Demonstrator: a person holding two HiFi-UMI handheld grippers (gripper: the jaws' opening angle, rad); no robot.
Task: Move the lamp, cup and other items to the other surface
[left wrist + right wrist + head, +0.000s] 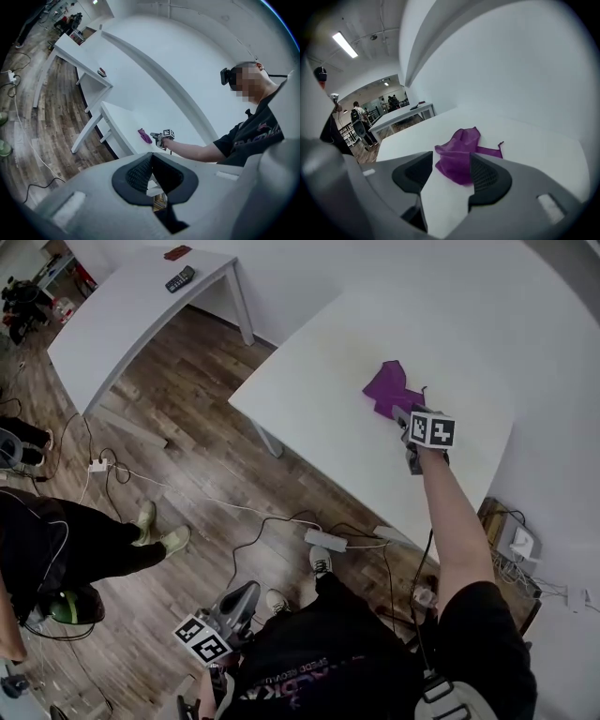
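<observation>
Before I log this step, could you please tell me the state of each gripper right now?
Left gripper: closed, holding nothing.
Right gripper: open, purple cloth at its jaw tips, not gripped.

Cloth [392, 390] on the near table [309, 371]; remote [180, 278] on the far table [122, 315], left across the floor [197, 418].

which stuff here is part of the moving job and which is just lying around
Job:
- purple cloth on the near table
- open right gripper at the cloth
- far table, carrying a dark device and a red item

Lying about:
- power strip
- cables
- bystander's shoes
</observation>
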